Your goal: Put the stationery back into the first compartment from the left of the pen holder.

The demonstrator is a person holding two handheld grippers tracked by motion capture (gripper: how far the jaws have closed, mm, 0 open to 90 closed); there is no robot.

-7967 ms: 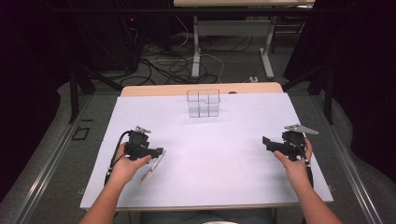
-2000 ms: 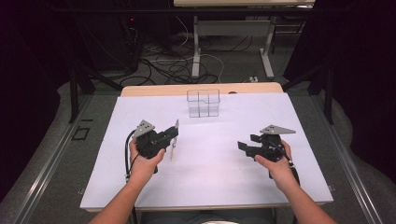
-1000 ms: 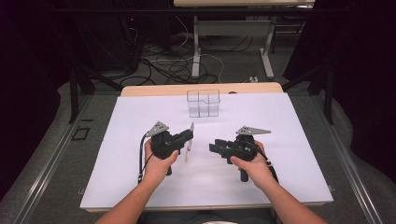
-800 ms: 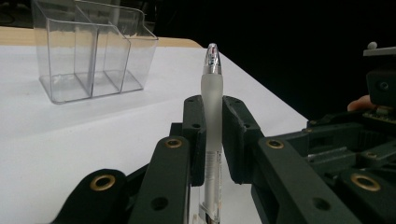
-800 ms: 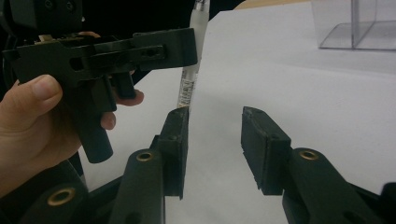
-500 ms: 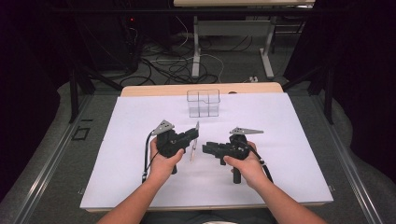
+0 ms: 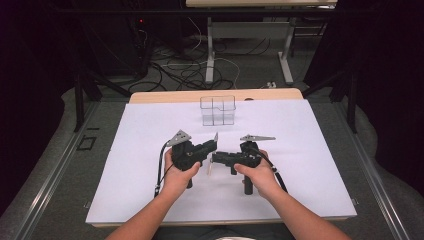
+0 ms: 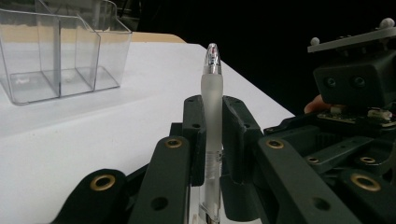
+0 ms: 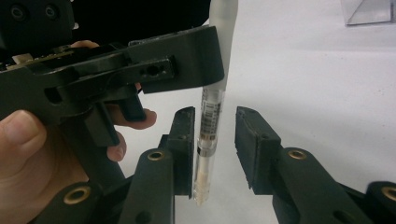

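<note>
A translucent pen [image 8: 212, 93] stands nearly upright, and my left gripper [image 8: 213, 105] is shut on its middle. In the high view the left gripper [image 7: 212, 146] hovers over the middle of the white sheet, with the pen [image 7: 210, 169] sticking out below it. My right gripper [image 7: 216, 159] faces it from the right. In the right gripper view the pen's lower end [image 9: 208, 135] sits between the right gripper's [image 9: 215, 119] jaws. Those jaws have just been closing. The left pad lies against the pen, and a gap remains at the right pad.
A clear plastic organizer [image 7: 217, 110] with several compartments stands at the far middle of the white sheet [image 7: 320, 165]; it also appears at the upper left as the organizer [image 8: 60, 51] in the left gripper view. Cables and table legs lie on the floor beyond.
Both hands have come together at the middle of the sheet. The right gripper moved left until its jaws straddle the pen's lower end, and they have narrowed. The left gripper kept hold of the pen.
</note>
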